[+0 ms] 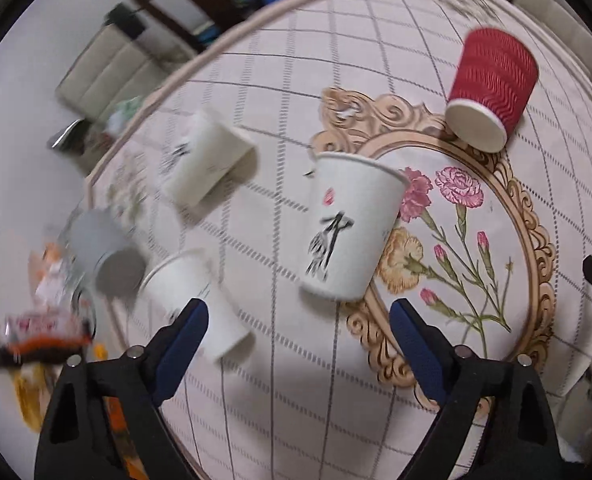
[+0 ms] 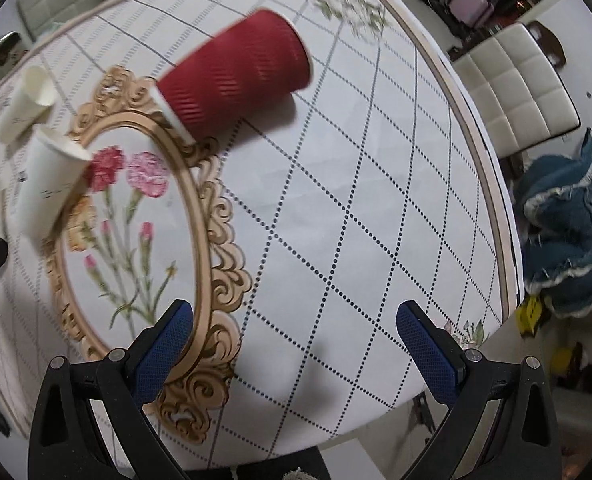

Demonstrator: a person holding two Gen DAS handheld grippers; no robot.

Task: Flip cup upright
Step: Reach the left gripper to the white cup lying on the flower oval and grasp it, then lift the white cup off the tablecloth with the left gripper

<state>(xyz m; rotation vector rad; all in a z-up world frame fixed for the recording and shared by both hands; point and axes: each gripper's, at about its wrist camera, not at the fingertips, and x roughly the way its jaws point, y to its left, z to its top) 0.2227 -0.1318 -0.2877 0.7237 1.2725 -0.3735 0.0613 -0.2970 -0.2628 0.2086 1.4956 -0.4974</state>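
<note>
A white paper cup with black calligraphy point(image 1: 346, 226) stands mouth-down on the tablecloth just ahead of my open left gripper point(image 1: 298, 320); it also shows in the right wrist view point(image 2: 50, 188). A red ribbed cup point(image 1: 492, 92) stands mouth-down farther right; in the right wrist view the red cup point(image 2: 236, 76) is far ahead of my open, empty right gripper point(image 2: 294, 320). Another white cup point(image 1: 210, 160) lies at the left, and a third white cup point(image 1: 200, 304) sits by my left gripper's left finger point(image 1: 184, 344). A grey cup point(image 1: 104, 256) is near the table's left edge.
The round table point(image 2: 376, 200) has a checked cloth with a floral oval print. Its edge curves close on the left in the left wrist view and on the right in the right wrist view. White chairs point(image 2: 512, 88), a blue cloth heap point(image 2: 568, 236) and floor clutter point(image 1: 40, 332) surround it.
</note>
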